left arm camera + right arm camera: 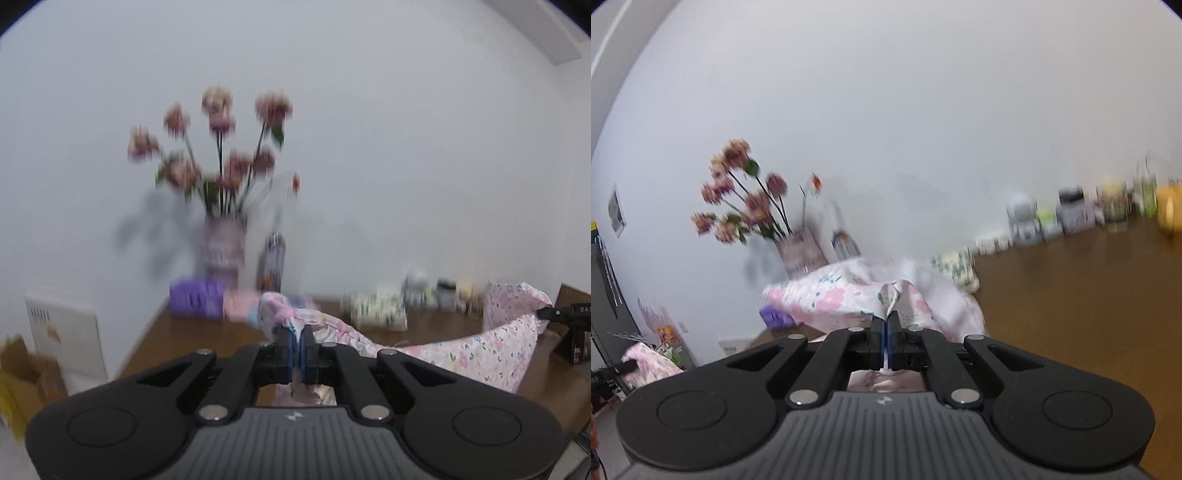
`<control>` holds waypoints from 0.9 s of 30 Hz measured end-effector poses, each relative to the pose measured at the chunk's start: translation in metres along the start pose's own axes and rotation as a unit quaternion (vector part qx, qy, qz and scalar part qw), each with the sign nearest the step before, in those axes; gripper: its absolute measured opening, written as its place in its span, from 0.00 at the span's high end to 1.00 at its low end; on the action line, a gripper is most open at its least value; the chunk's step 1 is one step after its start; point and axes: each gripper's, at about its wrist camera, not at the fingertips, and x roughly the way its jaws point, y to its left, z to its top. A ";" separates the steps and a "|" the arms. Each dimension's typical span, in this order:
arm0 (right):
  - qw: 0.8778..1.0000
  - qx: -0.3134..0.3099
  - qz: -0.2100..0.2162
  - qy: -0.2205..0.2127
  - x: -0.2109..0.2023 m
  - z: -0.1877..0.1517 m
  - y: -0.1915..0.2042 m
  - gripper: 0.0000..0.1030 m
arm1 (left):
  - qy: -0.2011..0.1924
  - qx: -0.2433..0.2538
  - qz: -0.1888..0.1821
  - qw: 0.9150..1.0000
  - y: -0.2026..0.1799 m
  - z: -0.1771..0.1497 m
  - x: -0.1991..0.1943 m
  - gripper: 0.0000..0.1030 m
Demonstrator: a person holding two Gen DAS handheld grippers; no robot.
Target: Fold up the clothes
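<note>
though blurred, flowers (218,147) in vase (224,251)

A vase of pink flowers (221,236) stands by a purple box (195,298) on the brown table (177,343).

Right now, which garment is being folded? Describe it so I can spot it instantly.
Look above the brown wooden table, before the blurred flower vase. The pink floral garment hangs between both shut grippers, the left gripper and the right gripper; nothing else there is patterned cloth held aloft.
</note>
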 end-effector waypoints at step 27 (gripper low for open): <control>0.967 0.014 -0.158 0.200 0.316 -0.014 -0.067 0.94 | 0.239 -0.077 0.059 0.966 0.052 -0.043 0.303 0.94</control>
